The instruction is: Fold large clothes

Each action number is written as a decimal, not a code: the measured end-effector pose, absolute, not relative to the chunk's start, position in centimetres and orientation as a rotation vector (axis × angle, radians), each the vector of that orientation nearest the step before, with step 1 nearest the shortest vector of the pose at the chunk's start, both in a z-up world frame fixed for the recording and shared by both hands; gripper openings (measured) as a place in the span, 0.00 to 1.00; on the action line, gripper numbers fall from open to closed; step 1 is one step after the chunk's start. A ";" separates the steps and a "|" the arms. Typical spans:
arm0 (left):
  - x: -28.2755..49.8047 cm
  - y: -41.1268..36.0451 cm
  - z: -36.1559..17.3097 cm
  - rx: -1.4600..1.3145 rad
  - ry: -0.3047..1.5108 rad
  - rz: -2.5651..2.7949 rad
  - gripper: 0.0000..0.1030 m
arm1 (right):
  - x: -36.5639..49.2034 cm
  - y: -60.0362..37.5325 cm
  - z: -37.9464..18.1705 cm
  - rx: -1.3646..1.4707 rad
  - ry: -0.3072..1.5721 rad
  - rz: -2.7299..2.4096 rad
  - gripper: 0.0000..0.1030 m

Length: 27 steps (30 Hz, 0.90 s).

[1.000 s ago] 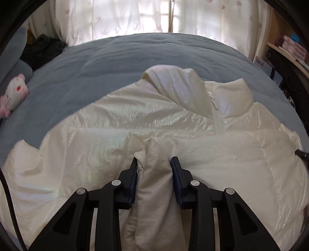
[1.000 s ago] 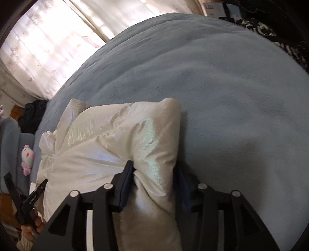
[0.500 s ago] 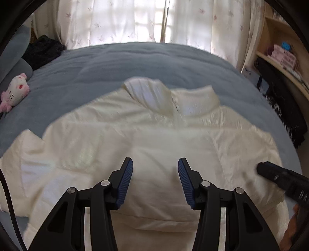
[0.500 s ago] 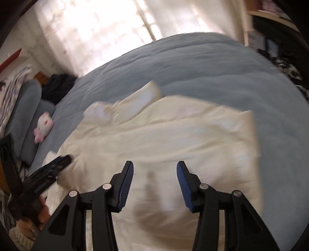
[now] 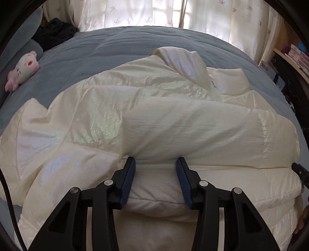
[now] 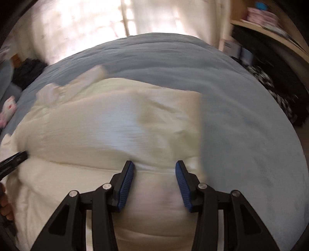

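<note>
A cream puffer jacket [image 5: 154, 119] lies spread on the blue-grey bed [image 5: 119, 44], taking up most of the bedcover's near half. In the left wrist view its collar [image 5: 185, 63] points toward 12 o'clock, at the curtained window [image 5: 170, 13], and its hem lies at 6 o'clock under the camera, so the body's long axis runs 6 to 12. One sleeve [image 5: 193, 131] is folded straight across the chest, its long axis running from 3 to 9 o'clock, with its cuff end near the middle of the garment. The other sleeve [image 5: 29, 123] spreads out toward 9 o'clock.

The left claw [image 5: 155, 181] hovers low over the jacket's lower front, aimed toward 12 o'clock, its blue-padded fingers [image 5: 128, 183] spread wide with only loose fabric between them, gripping nothing. The tip of the other tool shows at 3 o'clock at that view's edge.

The right wrist view is motion-blurred. There the jacket [image 6: 115, 131] runs from 6 toward 10 o'clock, with the collar [image 6: 87, 77] at about 11. The right claw [image 6: 154, 181] is also level and forward-pointing over the hem area, its fingers [image 6: 181, 185] wide apart and clamped on nothing. The bare bed [image 6: 241, 115] fills the 1 to 4 o'clock side.

A pink-and-white plush toy [image 5: 23, 71] sits at 10 o'clock on the bed, near dark clothing [image 5: 54, 36] at 11 o'clock.
</note>
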<state>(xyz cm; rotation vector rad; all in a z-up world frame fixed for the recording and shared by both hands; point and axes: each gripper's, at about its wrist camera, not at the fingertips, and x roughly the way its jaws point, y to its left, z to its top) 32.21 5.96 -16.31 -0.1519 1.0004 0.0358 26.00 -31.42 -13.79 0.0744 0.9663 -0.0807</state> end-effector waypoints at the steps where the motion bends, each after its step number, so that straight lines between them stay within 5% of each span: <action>1: 32.2 6.1 -16.4 -0.157 1.001 0.038 0.42 | 25.9 -32.6 -14.0 0.098 0.971 -0.104 0.51; 3: 32.0 5.8 -16.4 -0.150 1.001 0.049 0.42 | 25.6 -34.5 -14.5 0.186 0.985 -0.121 0.61; 27: 22.8 5.6 -10.2 -0.128 0.995 0.075 0.44 | 18.5 -28.9 -7.2 0.259 0.934 -0.025 0.61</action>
